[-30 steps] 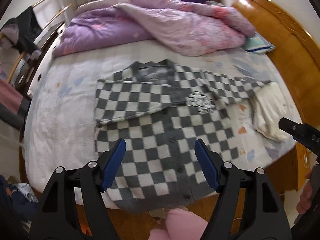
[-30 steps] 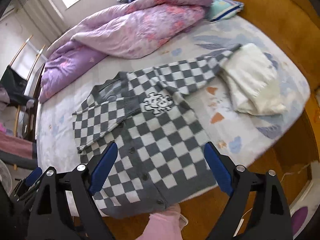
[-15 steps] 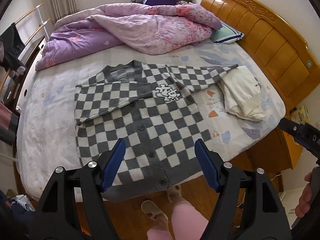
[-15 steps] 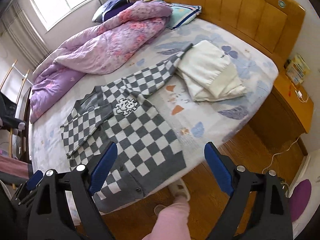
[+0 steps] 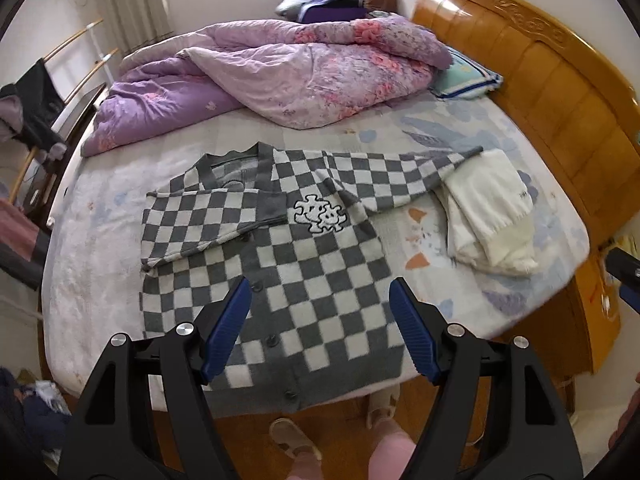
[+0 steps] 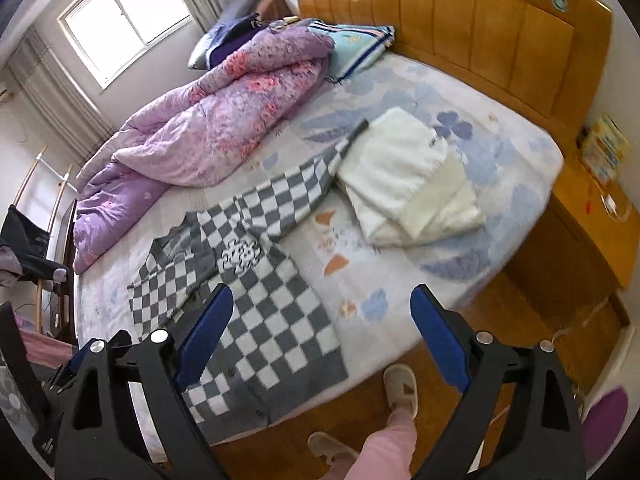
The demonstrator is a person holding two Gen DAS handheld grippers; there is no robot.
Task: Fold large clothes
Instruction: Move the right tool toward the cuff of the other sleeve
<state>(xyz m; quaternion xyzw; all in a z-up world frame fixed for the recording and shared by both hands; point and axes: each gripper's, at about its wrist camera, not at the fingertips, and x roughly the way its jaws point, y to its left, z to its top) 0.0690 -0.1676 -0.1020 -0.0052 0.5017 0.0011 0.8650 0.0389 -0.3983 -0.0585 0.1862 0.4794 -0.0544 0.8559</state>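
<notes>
- Up front, left gripper [image 5: 320,330]: ribbed blue pads on black arms, spread wide, nothing between them.
- Right gripper [image 6: 322,336]: same build, jaws wide, empty, above the bed edge.
- Checkered cardigan [image 5: 296,272]: grey-and-white knit, buttoned, flat on the floral bedsheet [image 5: 100,264]; one sleeve folded across the chest, the other stretched out to touch the folded cream garment [image 5: 492,216]; hem hangs over the edge.
- Behind: rumpled purple quilt [image 5: 288,76], wooden headboard [image 5: 532,92].
- Below: slippered feet [image 6: 400,390] on wood floor.

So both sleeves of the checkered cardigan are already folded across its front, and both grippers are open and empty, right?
Not quite. Only one sleeve of the cardigan is folded across the front; the other stretches out to the white clothes, as the left wrist view shows. Left gripper and right gripper are open and empty.
</notes>
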